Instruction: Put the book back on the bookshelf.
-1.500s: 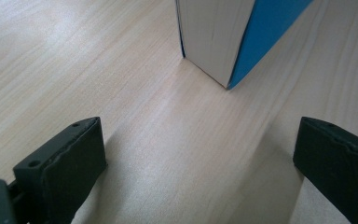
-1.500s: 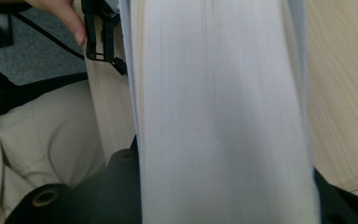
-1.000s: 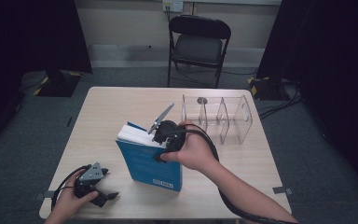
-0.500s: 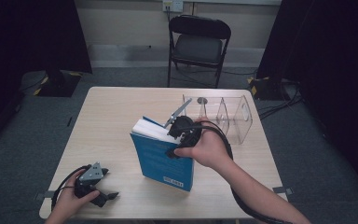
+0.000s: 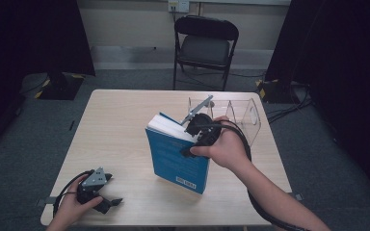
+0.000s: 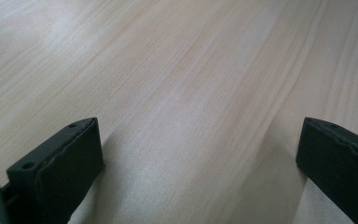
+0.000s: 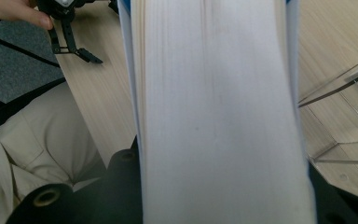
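Observation:
A thick blue book (image 5: 173,156) with white page edges (image 7: 219,116) stands tilted on the table, its top leaning toward the far right. My right gripper (image 5: 193,139) is shut on its upper part, one jaw against each cover, as the right gripper view (image 7: 219,200) shows from close up. Just behind and to the right of the book stands a clear plastic divider rack (image 5: 238,115). My left gripper (image 5: 110,204) rests near the table's front left corner, held by a hand. Its jaws (image 6: 198,154) stand wide open over bare wood.
The light wooden table (image 5: 120,120) has free room on its left half. A black folding chair (image 5: 204,43) stands beyond the far edge. The rack's clear walls (image 7: 345,93) are close to the book's right side. Cables trail from both grippers.
My right gripper has carried the book to the right, toward the clear rack, and slightly up. The left gripper has stayed in place.

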{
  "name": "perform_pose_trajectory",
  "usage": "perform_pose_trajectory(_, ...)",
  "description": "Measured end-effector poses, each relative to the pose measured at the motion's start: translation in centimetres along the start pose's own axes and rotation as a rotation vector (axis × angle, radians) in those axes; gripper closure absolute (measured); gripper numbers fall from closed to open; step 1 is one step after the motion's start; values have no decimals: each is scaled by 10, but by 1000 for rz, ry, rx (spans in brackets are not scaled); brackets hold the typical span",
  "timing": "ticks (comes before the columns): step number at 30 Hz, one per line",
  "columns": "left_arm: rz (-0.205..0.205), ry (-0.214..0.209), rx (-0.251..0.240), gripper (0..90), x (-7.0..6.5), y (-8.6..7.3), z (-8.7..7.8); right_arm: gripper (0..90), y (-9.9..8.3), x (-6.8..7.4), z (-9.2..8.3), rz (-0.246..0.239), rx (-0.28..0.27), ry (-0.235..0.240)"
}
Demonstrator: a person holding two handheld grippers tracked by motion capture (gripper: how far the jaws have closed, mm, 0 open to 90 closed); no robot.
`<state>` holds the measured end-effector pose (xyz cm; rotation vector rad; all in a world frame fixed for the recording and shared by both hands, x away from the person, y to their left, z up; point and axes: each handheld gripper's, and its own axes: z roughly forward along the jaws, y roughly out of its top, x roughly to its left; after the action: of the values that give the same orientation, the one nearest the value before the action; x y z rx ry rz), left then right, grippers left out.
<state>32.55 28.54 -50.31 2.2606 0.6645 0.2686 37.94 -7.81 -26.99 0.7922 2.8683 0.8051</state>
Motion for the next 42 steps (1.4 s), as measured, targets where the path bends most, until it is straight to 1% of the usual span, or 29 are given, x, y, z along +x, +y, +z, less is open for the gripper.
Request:
perform_pose_trajectory(6, 0, 0, 0, 0, 0, 0, 0, 617, -6, -5, -6, 25, -4, -8)
perform_pose_trajectory(9, 0, 0, 0, 0, 0, 0, 0, 617, -9, -8, -10, 46, -4, -14)
perform_pose_trajectory(13, 0, 0, -1, 0, 0, 0, 0, 617, -15, -12, -13, 64, -5, -32)
perform_pose_trajectory(17, 0, 0, 0, 0, 0, 0, 0, 617, -22, -16, -16, 94, -13, -33)
perform_pose_trajectory(19, 0, 0, 0, 0, 0, 0, 0, 617, -24, -17, -17, 87, -17, -46)
perform_pose_trajectory(20, 0, 0, 0, 0, 0, 0, 0, 618, -25, -17, -19, 98, -12, -50)
perform_pose_trajectory(21, 0, 0, 0, 0, 0, 0, 0, 618, -25, -17, -20, 95, -11, -52)
perform_pose_trajectory(22, 0, 0, 0, 0, 0, 0, 0, 617, -26, -18, -21, 109, -8, -53)
perform_pose_trajectory(26, 0, 0, 0, 0, 0, 0, 0, 617, -30, -20, -26, 120, -5, -69)
perform_pose_trajectory(37, 3, -2, 0, 0, 0, 0, 0, 618, -44, -34, -42, 172, -11, -110)
perform_pose_trajectory(42, 3, -2, 0, 0, 0, 0, 0, 618, -49, -38, -46, 183, -12, -120)
